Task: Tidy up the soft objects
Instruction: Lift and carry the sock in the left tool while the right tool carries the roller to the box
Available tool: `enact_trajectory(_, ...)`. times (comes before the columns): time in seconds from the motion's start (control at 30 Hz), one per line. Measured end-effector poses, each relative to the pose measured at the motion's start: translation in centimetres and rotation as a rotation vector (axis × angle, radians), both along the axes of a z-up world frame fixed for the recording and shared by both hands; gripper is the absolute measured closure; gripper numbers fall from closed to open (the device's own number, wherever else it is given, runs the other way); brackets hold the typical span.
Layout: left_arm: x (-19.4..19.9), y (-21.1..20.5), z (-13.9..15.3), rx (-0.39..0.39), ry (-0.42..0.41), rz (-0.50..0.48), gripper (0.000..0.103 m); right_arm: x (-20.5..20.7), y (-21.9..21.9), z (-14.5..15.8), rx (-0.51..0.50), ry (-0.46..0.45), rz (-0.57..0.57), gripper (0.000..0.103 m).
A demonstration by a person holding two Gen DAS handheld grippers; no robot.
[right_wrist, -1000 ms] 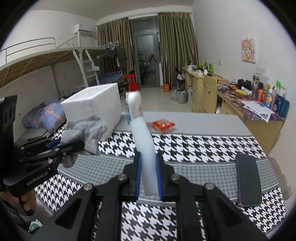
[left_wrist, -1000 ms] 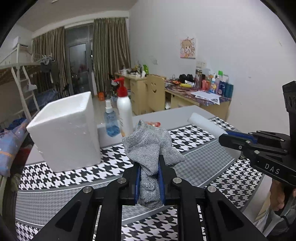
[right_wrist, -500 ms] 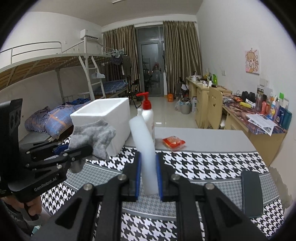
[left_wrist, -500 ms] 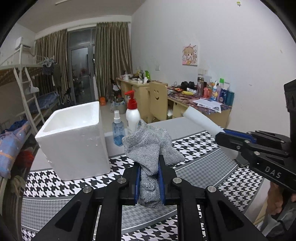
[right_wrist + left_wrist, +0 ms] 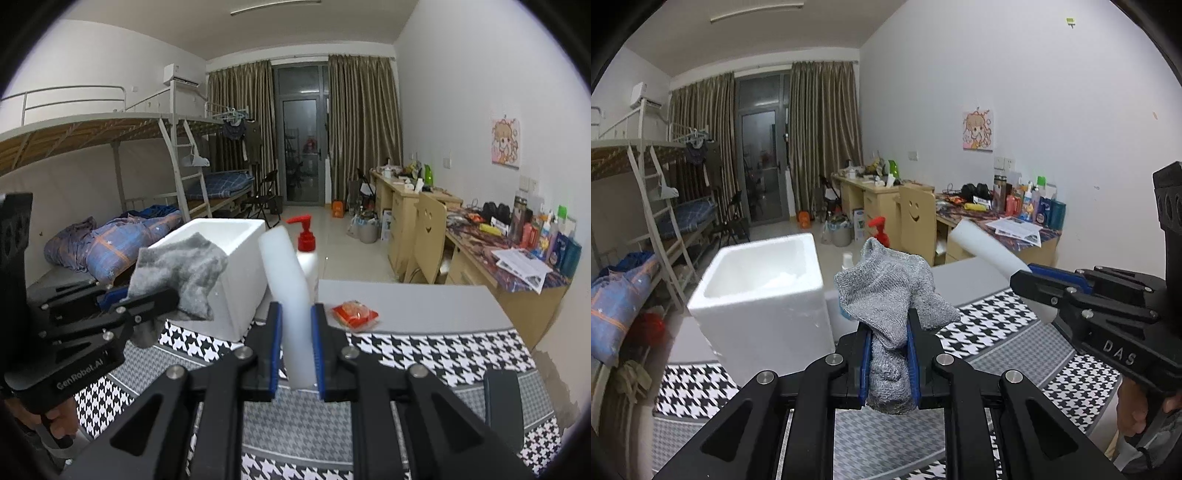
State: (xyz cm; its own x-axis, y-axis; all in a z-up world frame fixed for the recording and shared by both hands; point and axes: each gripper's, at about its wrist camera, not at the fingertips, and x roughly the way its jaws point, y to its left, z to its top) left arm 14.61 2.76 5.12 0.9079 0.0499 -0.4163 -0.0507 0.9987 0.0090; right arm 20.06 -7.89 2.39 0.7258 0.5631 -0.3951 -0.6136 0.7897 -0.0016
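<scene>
My left tool (image 5: pixel 889 363) hides the lower end of the grey cloth (image 5: pixel 894 291) it pinches; the blue pads (image 5: pixel 865 363) press into it from both sides, and the loose top flops over in soft knitted folds above the tabletop (image 5: pixel 1015 343). The cloth covers most of the pump bottle (image 5: pixel 878 226) behind it, so only the red pump head shows there, and a second small bottle beside it is too hidden to make out. My right tool (image 5: pixel 295 354) pinches a white foam bar (image 5: pixel 290 295), smooth and matt with a rounded top, tilted a little to the left; its lower end is cut off behind the pads. In the left view that bar sticks out past the tool tip as a pale cylinder. The white foam box (image 5: pixel 764 295) stands open on the tabletop, thick-walled and grainy, its inside partly visible but blurred. The mat (image 5: pixel 424 343) is a houndstooth print in black-and-white and finer grey bands. A small orange packet (image 5: pixel 355 314) lies on the bare grey part, its label unreadable. A dark flat phone (image 5: pixel 504 410) lies at the right, its far end lost at the edge of the view
</scene>
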Motion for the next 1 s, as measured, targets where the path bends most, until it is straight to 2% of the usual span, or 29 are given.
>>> enact_trajectory(0.7,1.3,5.8,2.1,0.028,-0.083,0.151,0.086,1.7,5.5,1.3,-0.014,-0.038,0.027,0.084)
enact_trajectory(1.0,2.2,7.6,2.0,0.041,-0.091,0.196,0.086,2.3,8.0,1.8,-0.022,-0.037,0.048,0.084)
